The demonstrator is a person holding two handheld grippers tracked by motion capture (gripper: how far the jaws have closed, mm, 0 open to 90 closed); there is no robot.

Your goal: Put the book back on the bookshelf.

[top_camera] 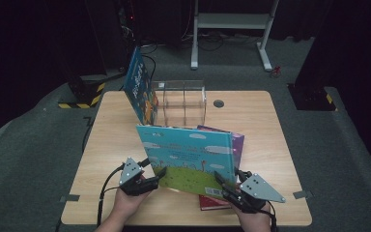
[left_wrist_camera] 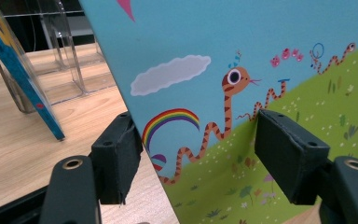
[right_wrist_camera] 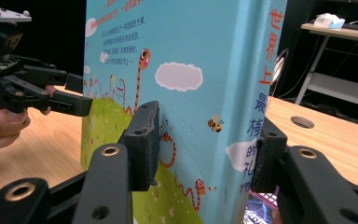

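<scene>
Tongs grip both lower corners of a sky-blue picture book (top_camera: 188, 157) with a worm and green hill: left tongs (top_camera: 158, 175) clamp its left corner, right tongs (top_camera: 221, 182) close across its spine. It rises tilted off the wooden bench (top_camera: 270, 125), just nearer than a clear acrylic rack (top_camera: 183, 102), over a purple book (top_camera: 238, 142).

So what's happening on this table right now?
A person holds a blue picture book with a snake on its cover tilted up off the wooden table, the left hand-held gripper at its left edge, the right hand-held gripper at the spine. Behind stands a clear acrylic divider rack with another blue book leaning against it.
</scene>
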